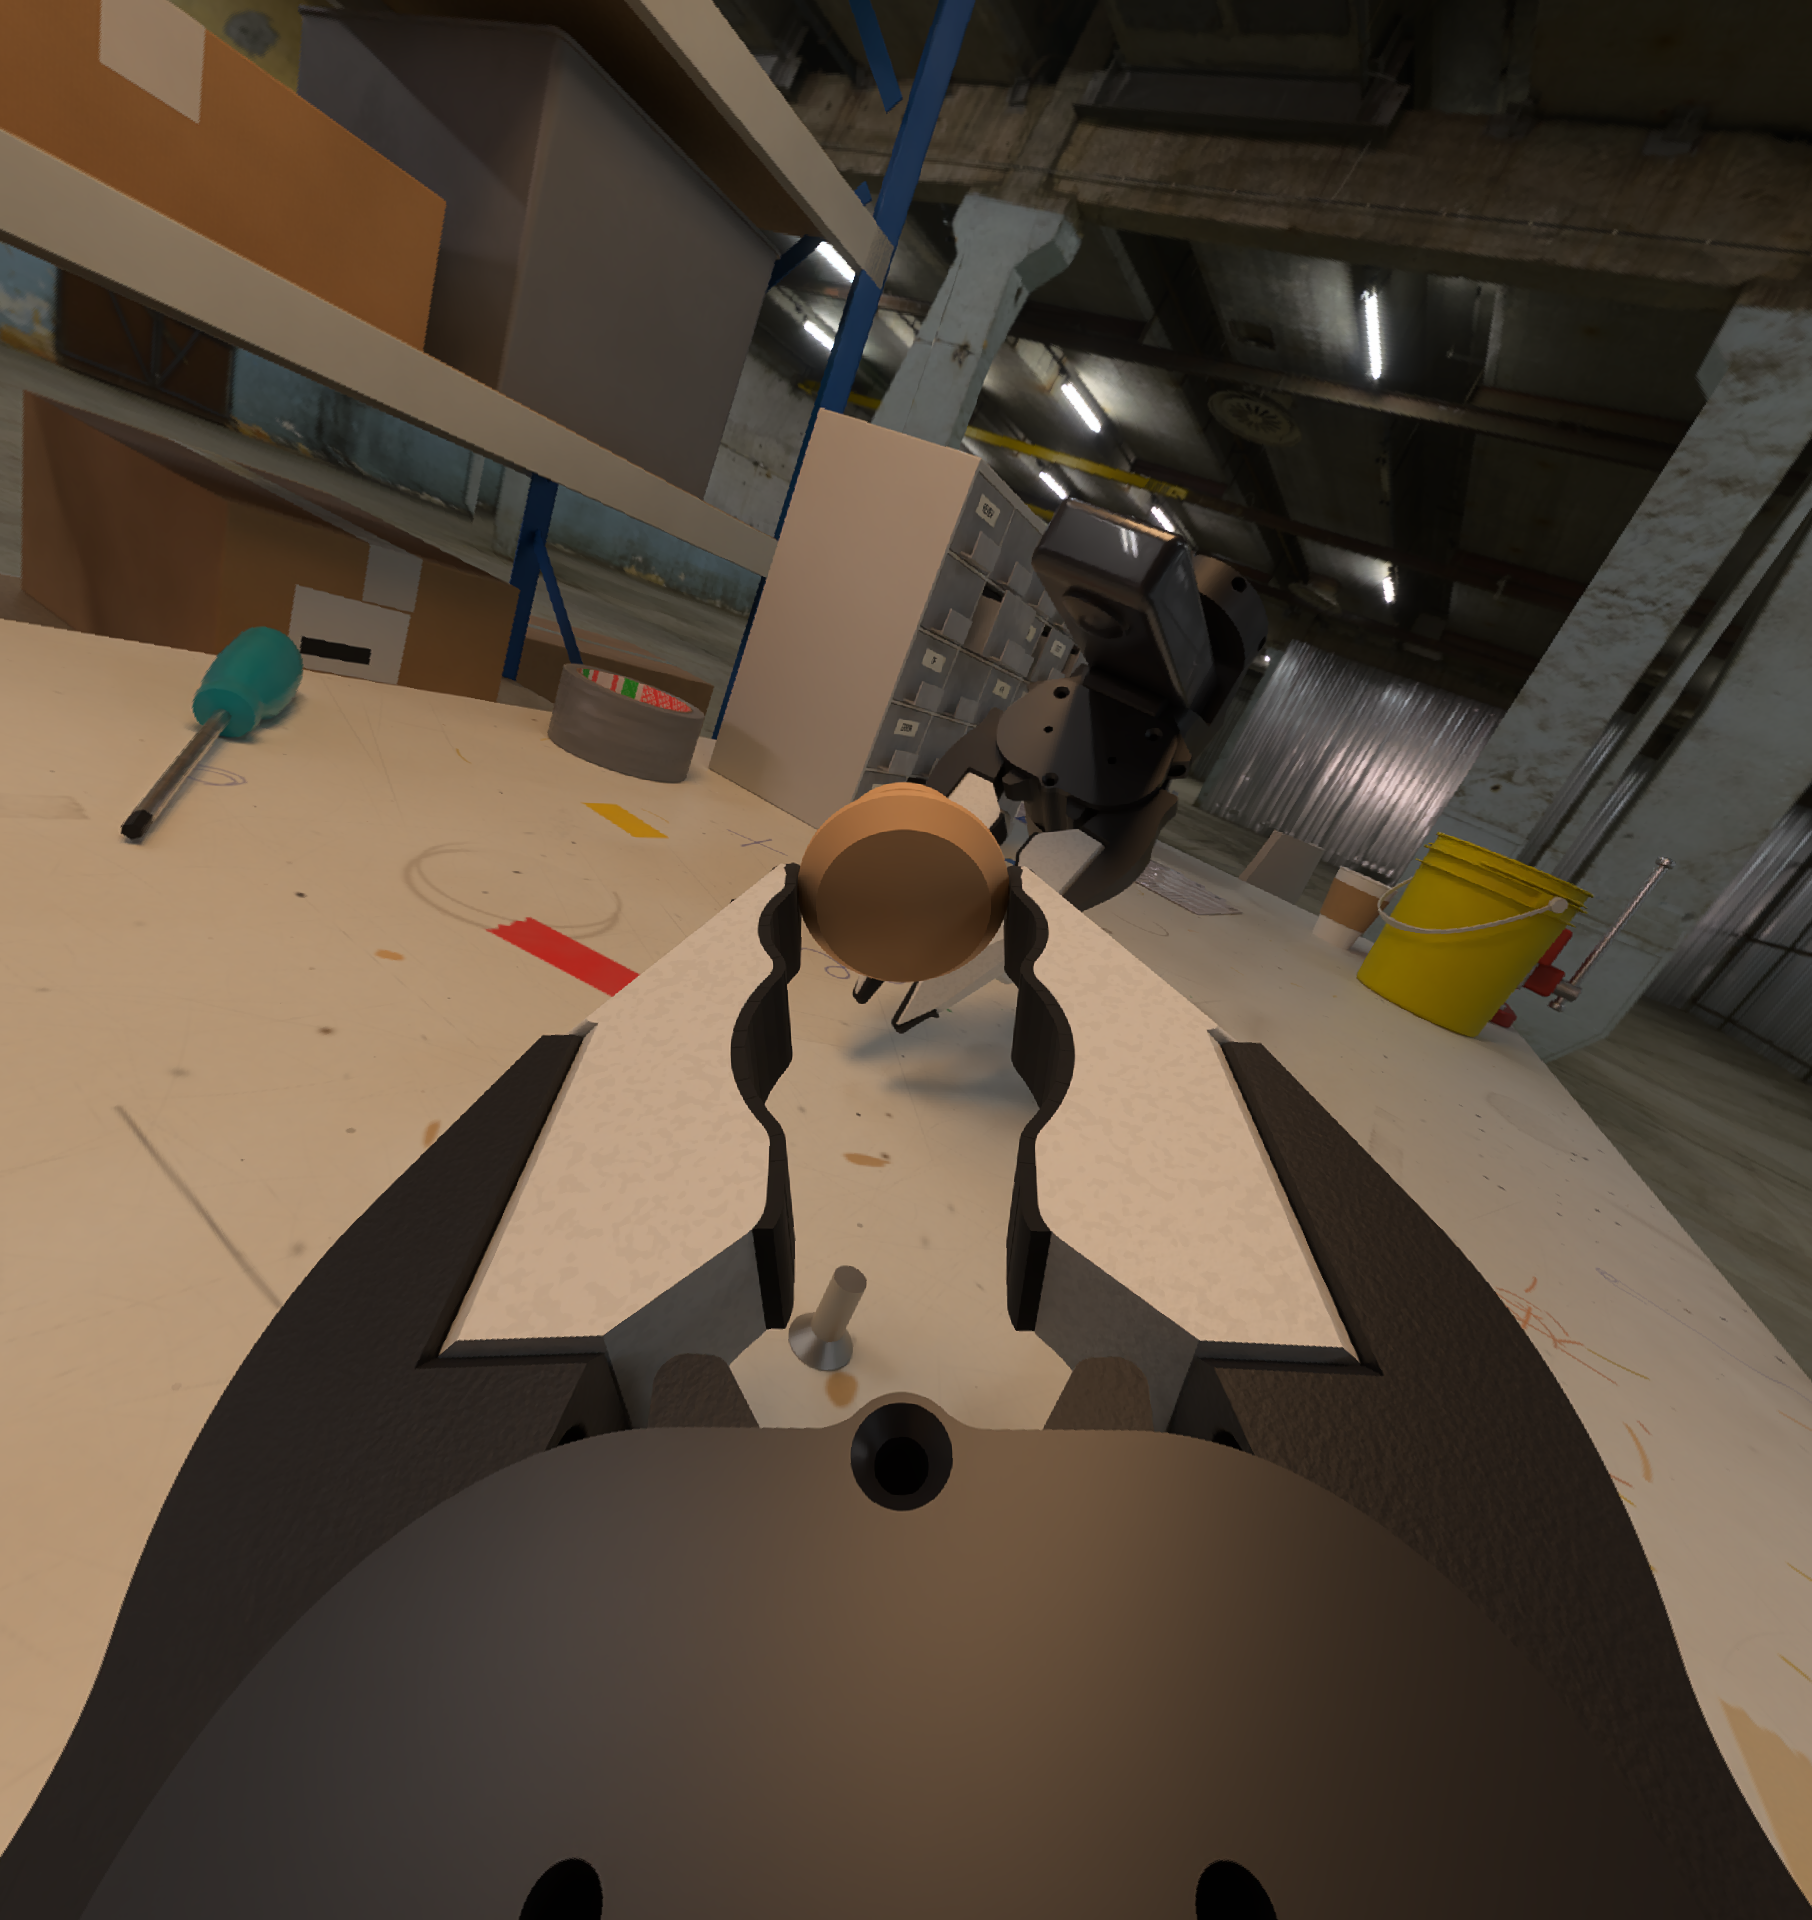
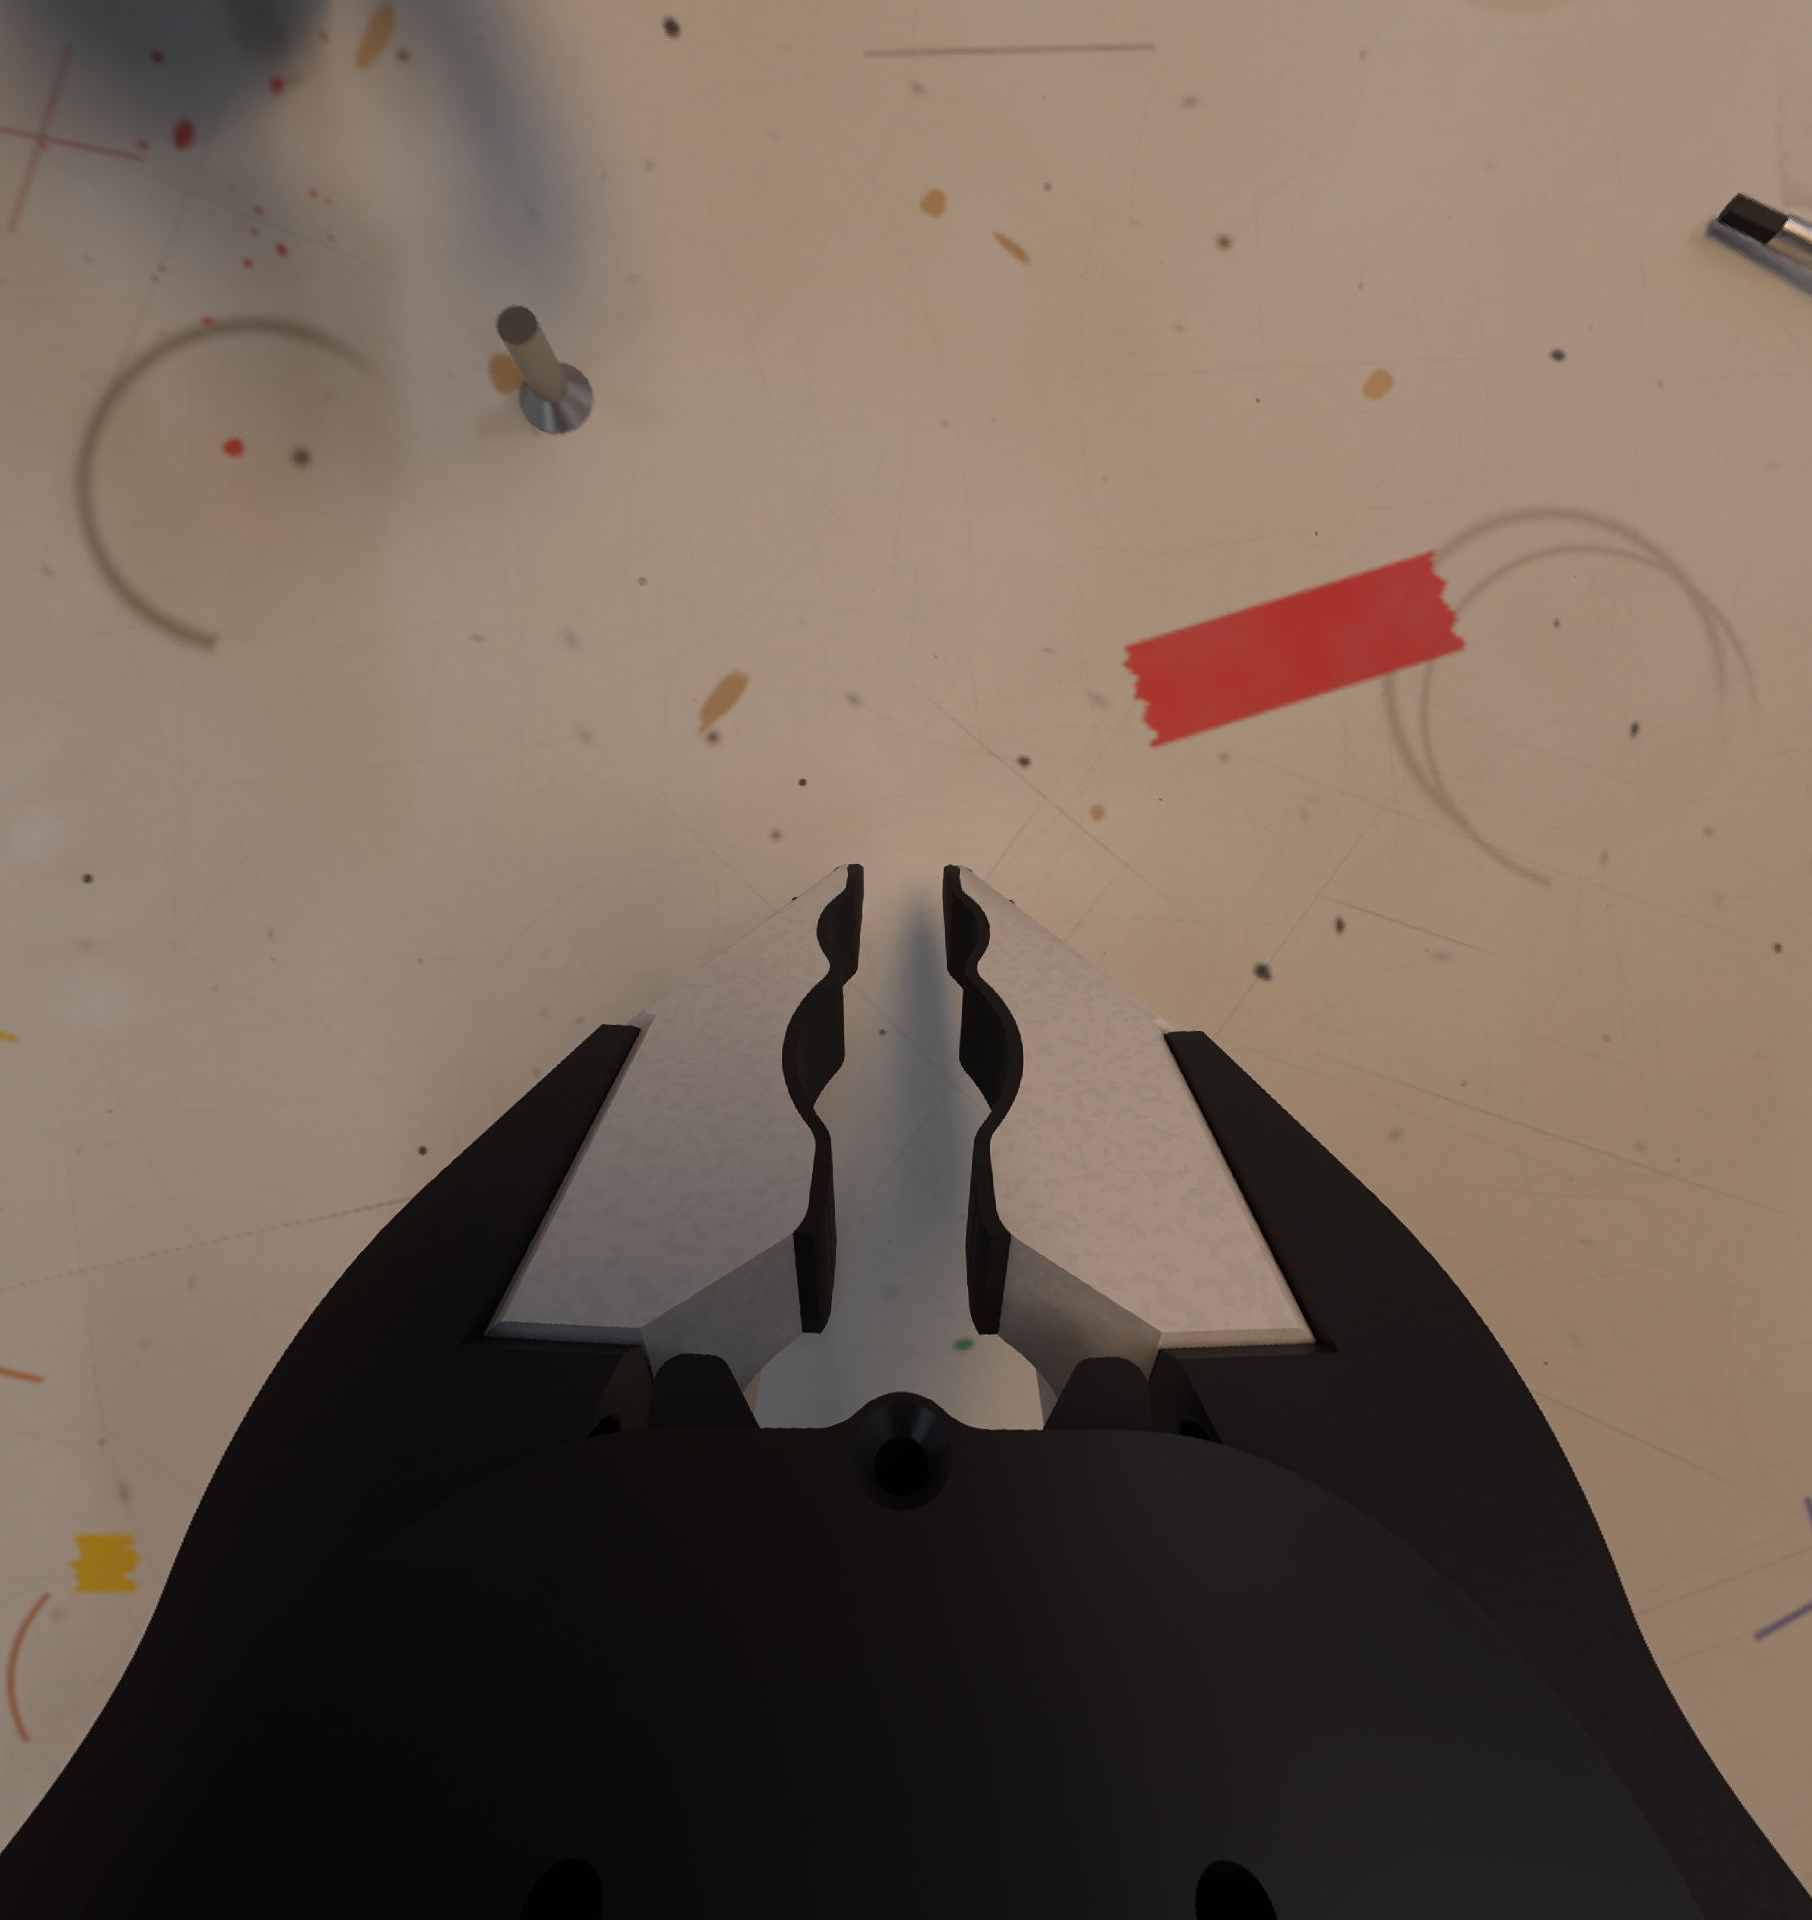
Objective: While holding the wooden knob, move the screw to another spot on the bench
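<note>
My left gripper (image 1: 902, 904) is shut on the round wooden knob (image 1: 902, 894), held at the fingertips above the bench (image 1: 258, 1039). The grey metal screw (image 1: 827, 1320) stands head-down on the bench below, seen between my left fingers near their base. In the right wrist view the screw (image 2: 540, 374) stands ahead and to the left, well clear of my right gripper (image 2: 902, 883). That gripper looks straight down at the bench, its jaws a narrow gap apart with nothing between them. In the left wrist view the right gripper (image 1: 886, 1010) hangs just behind the knob.
A teal-handled screwdriver (image 1: 247, 681) lies far left; its tip shows in the right wrist view (image 2: 1785, 244). A tape roll (image 1: 627, 717), a white drawer cabinet (image 1: 881, 613), a yellow bucket (image 1: 1463, 935) and shelving with cardboard boxes (image 1: 206, 551) stand behind. A red tape strip (image 2: 1291, 649) marks the bench.
</note>
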Controlling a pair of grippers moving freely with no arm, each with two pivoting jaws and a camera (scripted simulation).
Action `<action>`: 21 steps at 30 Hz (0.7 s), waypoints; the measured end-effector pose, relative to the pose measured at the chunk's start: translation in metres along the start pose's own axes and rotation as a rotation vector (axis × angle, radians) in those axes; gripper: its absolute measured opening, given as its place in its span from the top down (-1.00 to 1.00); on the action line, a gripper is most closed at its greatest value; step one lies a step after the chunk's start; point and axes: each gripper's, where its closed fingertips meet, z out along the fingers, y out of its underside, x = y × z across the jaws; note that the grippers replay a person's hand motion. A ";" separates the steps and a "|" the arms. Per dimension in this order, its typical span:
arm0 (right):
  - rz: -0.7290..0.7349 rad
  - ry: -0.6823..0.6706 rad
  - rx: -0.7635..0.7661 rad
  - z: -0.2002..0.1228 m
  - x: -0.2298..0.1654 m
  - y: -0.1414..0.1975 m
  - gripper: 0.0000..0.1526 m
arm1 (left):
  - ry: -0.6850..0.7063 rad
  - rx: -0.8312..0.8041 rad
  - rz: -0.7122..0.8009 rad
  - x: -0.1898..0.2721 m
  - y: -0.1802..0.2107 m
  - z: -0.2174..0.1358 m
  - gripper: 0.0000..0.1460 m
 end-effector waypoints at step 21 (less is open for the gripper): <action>0.037 -0.160 -0.052 0.021 -0.006 -0.009 0.79 | 0.006 0.004 -0.017 -0.001 -0.001 0.000 0.47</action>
